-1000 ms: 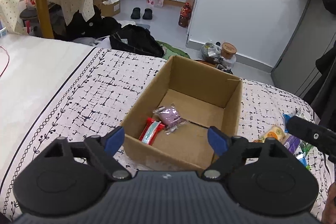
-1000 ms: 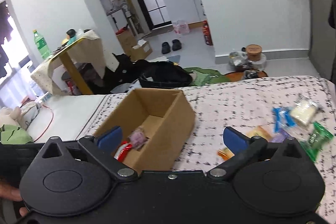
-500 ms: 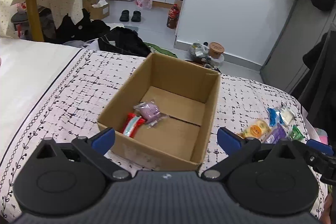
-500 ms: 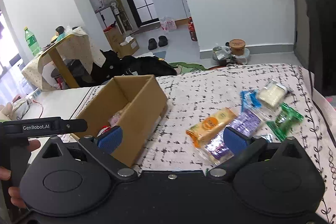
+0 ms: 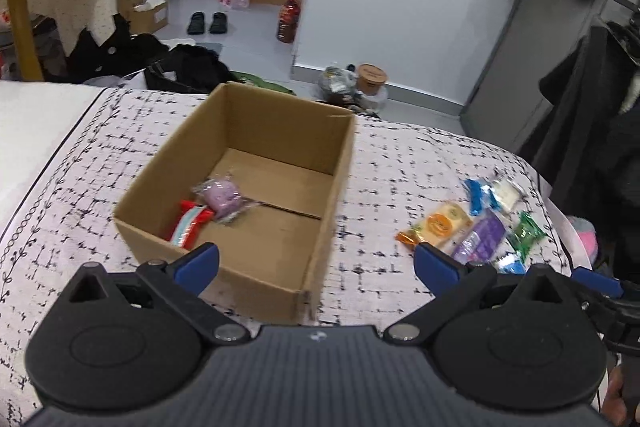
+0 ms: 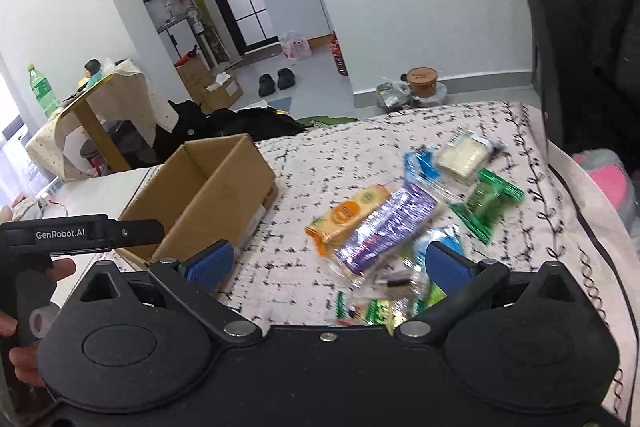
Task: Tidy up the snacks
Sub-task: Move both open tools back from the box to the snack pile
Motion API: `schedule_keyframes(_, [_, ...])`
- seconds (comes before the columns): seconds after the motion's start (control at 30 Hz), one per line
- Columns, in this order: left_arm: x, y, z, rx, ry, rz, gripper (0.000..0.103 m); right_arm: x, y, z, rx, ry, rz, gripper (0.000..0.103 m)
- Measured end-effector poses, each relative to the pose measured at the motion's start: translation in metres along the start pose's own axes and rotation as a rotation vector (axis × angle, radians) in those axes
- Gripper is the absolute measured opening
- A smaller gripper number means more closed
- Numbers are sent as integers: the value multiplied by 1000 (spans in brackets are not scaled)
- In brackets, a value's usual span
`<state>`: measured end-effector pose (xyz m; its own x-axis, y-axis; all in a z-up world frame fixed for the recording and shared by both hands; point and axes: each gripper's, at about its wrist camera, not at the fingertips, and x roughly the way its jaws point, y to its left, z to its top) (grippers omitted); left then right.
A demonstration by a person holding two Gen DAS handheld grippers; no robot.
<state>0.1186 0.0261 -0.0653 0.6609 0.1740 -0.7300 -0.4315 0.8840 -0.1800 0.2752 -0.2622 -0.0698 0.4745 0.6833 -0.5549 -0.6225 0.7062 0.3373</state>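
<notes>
Both grippers, rightward toward snacks (image 6: pixel 384 223)

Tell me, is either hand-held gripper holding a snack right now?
No. The left hand-held gripper and the right hand-held gripper are both open with nothing gripped. The snacks lie loose on the bed.

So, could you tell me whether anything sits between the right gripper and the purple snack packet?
Nothing visible does. The right gripper, jaws open, has the purple packet directly ahead on the bedspread, with the orange packet alongside it, not in front.
</notes>
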Motion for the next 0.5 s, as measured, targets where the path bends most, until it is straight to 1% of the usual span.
schedule_keyframes(0.07, [1,-6,-1,11,8,-11,103,-3,-4,-2,7,5,-5,103])
schedule_keyframes(0.23, [5,-17,-7,16,52,-69,103,-11,-14,-8,25,10,-26,103])
schedule_keyframes(0.4, [6,-30,-13,30,65,-96,103,-20,-28,-15,38,4,-65,103])
schedule_keyframes(0.5, [10,-39,-18,39,84,-134,102,-24,-36,-18,54,-2,-78,102])
